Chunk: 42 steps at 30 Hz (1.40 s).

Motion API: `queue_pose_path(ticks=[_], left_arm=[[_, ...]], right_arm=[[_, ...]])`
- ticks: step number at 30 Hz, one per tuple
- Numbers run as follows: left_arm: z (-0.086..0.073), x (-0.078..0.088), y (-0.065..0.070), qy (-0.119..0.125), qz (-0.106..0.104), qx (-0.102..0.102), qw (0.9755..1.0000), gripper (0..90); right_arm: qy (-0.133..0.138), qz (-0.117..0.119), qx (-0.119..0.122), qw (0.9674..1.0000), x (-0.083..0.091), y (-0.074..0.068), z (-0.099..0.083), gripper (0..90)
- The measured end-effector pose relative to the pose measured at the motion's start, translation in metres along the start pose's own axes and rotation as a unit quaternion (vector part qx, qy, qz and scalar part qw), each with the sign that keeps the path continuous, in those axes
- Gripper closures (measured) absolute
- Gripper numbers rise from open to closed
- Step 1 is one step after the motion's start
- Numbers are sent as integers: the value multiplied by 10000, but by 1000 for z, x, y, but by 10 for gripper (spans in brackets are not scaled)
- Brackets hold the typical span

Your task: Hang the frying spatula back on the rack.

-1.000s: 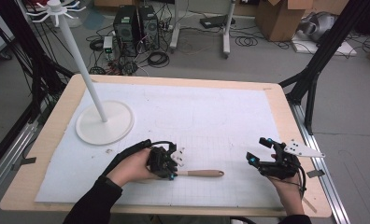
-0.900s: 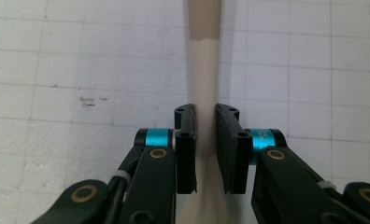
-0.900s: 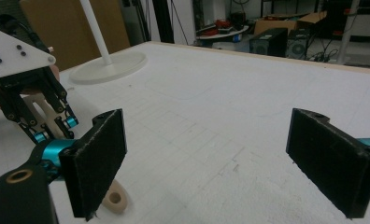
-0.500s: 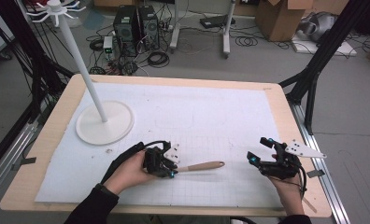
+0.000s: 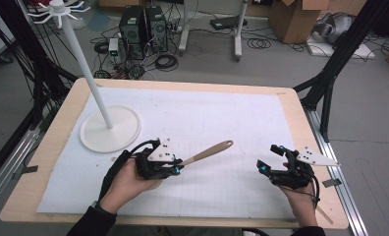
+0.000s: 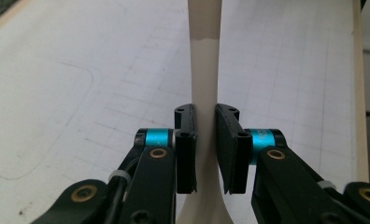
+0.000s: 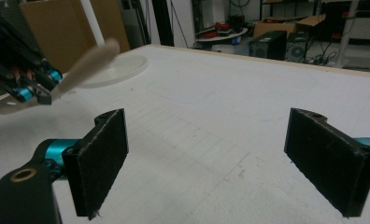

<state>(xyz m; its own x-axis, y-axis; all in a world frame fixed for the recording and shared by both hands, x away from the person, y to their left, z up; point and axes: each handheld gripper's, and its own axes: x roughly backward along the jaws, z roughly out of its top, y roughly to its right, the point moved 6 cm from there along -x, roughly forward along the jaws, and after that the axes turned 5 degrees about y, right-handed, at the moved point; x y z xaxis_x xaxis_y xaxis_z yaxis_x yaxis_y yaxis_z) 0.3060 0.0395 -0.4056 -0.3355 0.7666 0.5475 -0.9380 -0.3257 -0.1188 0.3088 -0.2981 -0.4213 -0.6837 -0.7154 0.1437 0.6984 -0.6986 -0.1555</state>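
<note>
A spatula with a wooden handle (image 5: pixel 209 151) and a white neck is clamped in my left gripper (image 5: pixel 177 168), lifted off the table and pointing up to the right. In the left gripper view the two black jaws press on the white neck (image 6: pixel 205 93), with the wooden part (image 6: pixel 205 18) beyond. My right gripper (image 5: pixel 270 158) rests at the table's front right, jaws wide apart and nothing between its pads (image 7: pixel 103 154). From the right gripper view the spatula handle (image 7: pixel 92 58) and the left gripper (image 7: pixel 31 88) appear at the upper left.
A white stand with a round base (image 5: pixel 110 129), a thin pole (image 5: pixel 84 64) and hooks on top rises at the left of the white gridded mat (image 5: pixel 222 113). The wooden table edge (image 5: pixel 310 142) runs close to the right gripper. Computers and cables lie on the floor behind.
The left gripper has raised and turned the spatula, so the handle now points up and to the right instead of lying flat. The right gripper has stayed in place, open.
</note>
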Motion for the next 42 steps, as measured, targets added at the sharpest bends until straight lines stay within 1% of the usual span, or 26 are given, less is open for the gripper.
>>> queue_pose_path(ticks=[1,3,5,6,7,8,10,12,16,18,20,21,24,25,26,27,28,30,31,33,37,38,39,40,41,42], left_arm=[[1,3,-1,118,14,-7,9999,778],[4,9,-2,312,91,23,9995,778],[6,13,-4,462,121,78,9988,778],[7,15,-4,556,122,148,9983,779],[8,16,-4,590,52,225,9980,778],[8,18,-5,639,49,241,9977,778],[9,20,-5,673,117,216,9974,778],[10,22,-5,756,120,225,9968,778],[13,24,-5,870,210,229,9957,778],[14,23,-5,896,227,253,9954,778],[16,22,-6,925,267,271,9950,778],[17,21,-6,966,280,308,9945,778],[19,19,-6,1017,389,362,9934,778],[19,19,-7,1054,461,389,9926,778],[20,19,-7,1069,476,409,9923,778],[21,19,-8,1148,498,452,9911,778],[21,19,-8,1185,548,457,9904,778],[22,20,-9,1232,629,466,9893,778],[22,20,-9,1262,647,469,9888,778],[23,22,-10,1331,669,447,9878,778],[26,24,-9,1483,744,397,9853,778],[26,25,-9,1511,758,409,9848,778],[27,25,-8,1539,748,411,9844,778],[28,26,-8,1592,785,432,9832,778],[28,26,-8,1594,779,418,9832,778],[29,26,-8,1621,795,429,9826,778]], right_arm=[[0,0,0,10000,0,0,0,128],[-22,65,5,10000,-5,-5,0,128],[-55,143,79,9999,-11,-11,1,128],[-65,190,109,9997,-14,-15,2,128],[-86,224,107,9997,-16,-19,2,128],[-65,268,145,9995,-18,-22,4,128],[-73,318,164,9993,-20,-27,6,128],[-59,388,180,9991,-22,-31,7,128],[-65,441,179,9988,-27,-38,10,128],[-54,472,191,9987,-31,-43,13,129],[11,581,142,9982,-35,-52,19,129],[62,636,166,9978,-38,-56,22,133],[38,551,112,9984,-49,-67,30,158],[54,550,90,9984,-52,-71,33,168],[89,558,41,9984,-56,-74,36,176],[139,580,17,9982,-59,-77,39,190],[209,617,-109,9978,-65,-83,45,227],[244,620,-138,9977,-68,-85,48,244],[274,623,-185,9975,-73,-89,52,278],[290,636,-190,9974,-76,-91,55,282],[329,738,-150,9966,-86,-100,62,292],[351,799,-159,9961,-90,-105,65,298],[351,799,-159,9961,-90,-105,65,298],[356,821,-148,9959,-92,-107,67,309],[372,864,-152,9955,-96,-112,71,321],[372,864,-152,9955,-96,-112,71,321]])
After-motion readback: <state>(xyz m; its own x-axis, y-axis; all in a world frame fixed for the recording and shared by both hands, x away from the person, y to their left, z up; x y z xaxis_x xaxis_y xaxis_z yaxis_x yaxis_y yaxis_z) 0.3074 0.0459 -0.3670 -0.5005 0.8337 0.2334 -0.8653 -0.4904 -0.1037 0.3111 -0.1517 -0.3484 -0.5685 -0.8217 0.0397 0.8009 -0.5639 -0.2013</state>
